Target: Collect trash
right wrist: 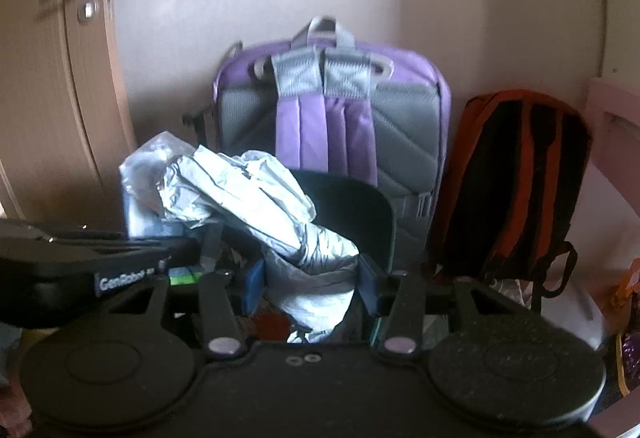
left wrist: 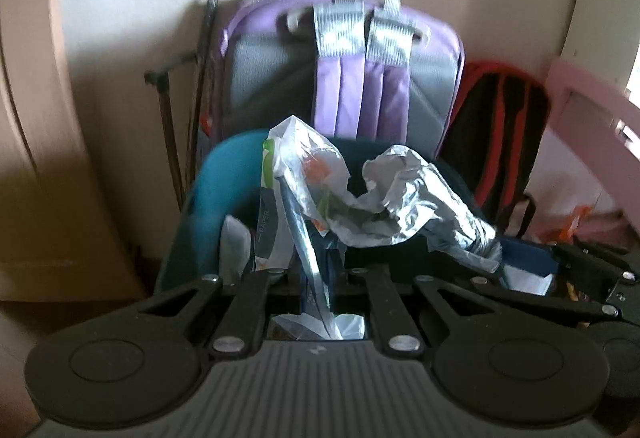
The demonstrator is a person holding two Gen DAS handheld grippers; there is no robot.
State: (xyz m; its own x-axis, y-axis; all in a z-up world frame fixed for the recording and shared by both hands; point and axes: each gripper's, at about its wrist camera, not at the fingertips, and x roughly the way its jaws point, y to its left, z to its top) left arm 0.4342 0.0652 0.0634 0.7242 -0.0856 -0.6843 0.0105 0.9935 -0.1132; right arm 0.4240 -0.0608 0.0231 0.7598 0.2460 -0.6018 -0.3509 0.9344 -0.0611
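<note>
My left gripper point(left wrist: 318, 278) is shut on a thin clear plastic wrapper point(left wrist: 308, 174) with orange and green print, held over a dark teal bin point(left wrist: 224, 174). My right gripper point(right wrist: 310, 278) is shut on a crumpled silvery-white wrapper point(right wrist: 256, 194), held over the same bin point(right wrist: 360, 214). The silvery wrapper point(left wrist: 416, 198) and the right gripper point(left wrist: 532, 258) also show at the right of the left wrist view. The left gripper's body point(right wrist: 80, 262) shows at the left of the right wrist view. More paper and plastic trash point(left wrist: 268, 230) lies inside the bin.
A purple and grey backpack point(left wrist: 360, 78) leans on the wall behind the bin, also in the right wrist view point(right wrist: 332, 118). A black and red backpack point(right wrist: 516, 182) stands to its right. A wooden door point(right wrist: 52, 78) is at the left. A pink object point(left wrist: 592, 110) is at the right.
</note>
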